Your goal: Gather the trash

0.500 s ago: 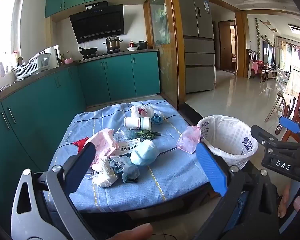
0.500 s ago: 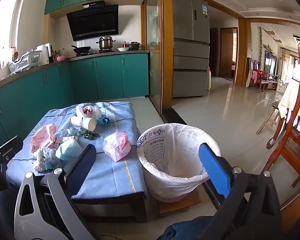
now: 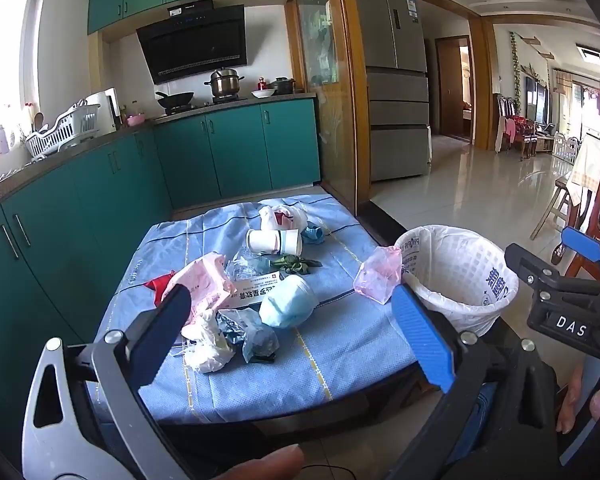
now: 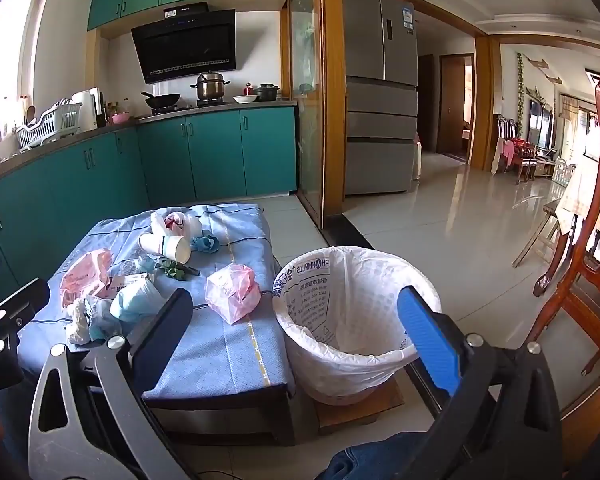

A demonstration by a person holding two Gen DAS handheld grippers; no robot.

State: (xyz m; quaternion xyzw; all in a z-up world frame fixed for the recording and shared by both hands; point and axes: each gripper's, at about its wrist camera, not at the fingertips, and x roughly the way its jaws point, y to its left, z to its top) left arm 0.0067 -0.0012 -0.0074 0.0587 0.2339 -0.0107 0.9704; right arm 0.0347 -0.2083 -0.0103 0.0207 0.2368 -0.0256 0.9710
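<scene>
Because nothing has been picked up yet, the left gripper (image 3: 288, 328) and the right gripper (image 4: 296, 326) both hang with jaws wide apart and empty, short of the table's (image 3: 340, 364) near edge. Trash lies heaped toward the table's near left corner, with a pink bag (image 4: 233, 293) alone at the right edge, handy to the lined bin (image 4: 352, 320) just beside it. What sits under the heap is hidden, and the bin's bottom cannot be seen.
</scene>
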